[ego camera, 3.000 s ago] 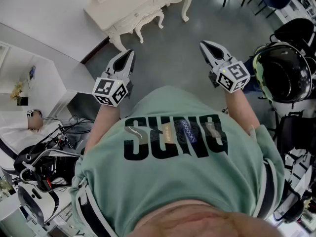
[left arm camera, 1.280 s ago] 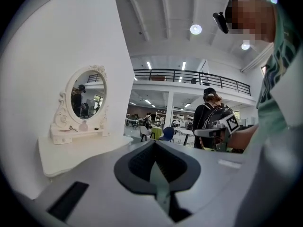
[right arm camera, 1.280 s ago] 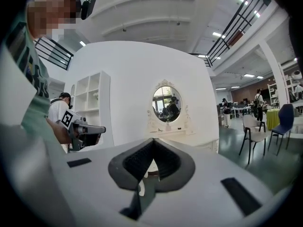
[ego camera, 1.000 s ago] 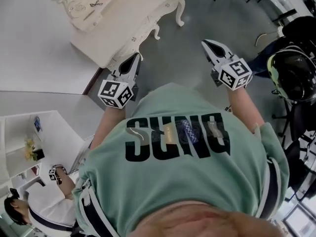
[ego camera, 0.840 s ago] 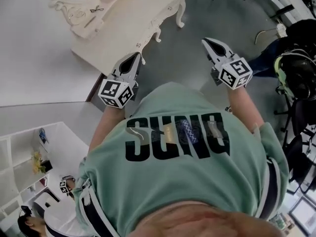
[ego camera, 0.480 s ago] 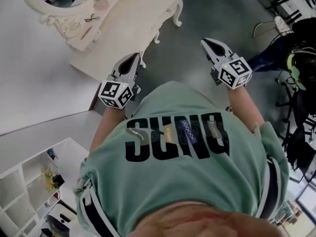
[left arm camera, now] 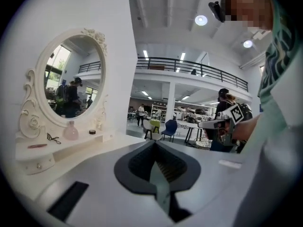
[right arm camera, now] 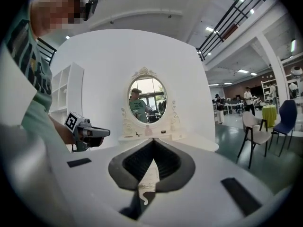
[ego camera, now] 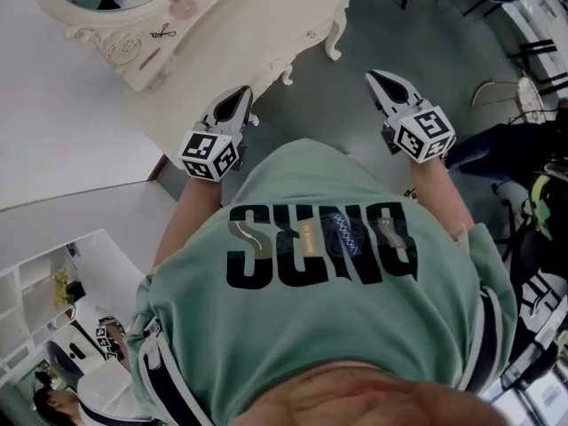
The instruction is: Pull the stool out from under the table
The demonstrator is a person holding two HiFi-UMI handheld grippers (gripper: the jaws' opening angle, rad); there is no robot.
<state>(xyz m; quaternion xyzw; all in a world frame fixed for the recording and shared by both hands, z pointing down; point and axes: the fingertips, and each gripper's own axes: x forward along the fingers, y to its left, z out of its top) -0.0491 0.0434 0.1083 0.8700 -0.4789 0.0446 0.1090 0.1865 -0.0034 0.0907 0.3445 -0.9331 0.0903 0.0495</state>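
White vanity surface (ego camera: pixel 257 34) is standing ahead of the person, with both grippers riding empty in front of the green shirt (ego camera: pixel 319 300).
Left gripper (ego camera: pixel 235 103) and right gripper (ego camera: pixel 382 85) are pointing forward, well apart; on each, the jaws are sitting together at the tips with nothing between them. In the head view the left gripper is hovering at the near edge of the surface, the right gripper over the grey floor (ego camera: pixel 417 51) near the curved leg (ego camera: pixel 335 38). An oval mirror (left arm camera: pixel 71 86) is standing at the back of the surface, with a pink bottle (left arm camera: pixel 71 131) just in front of it. The stool is not showing in any view; the top is hiding the space beneath it.
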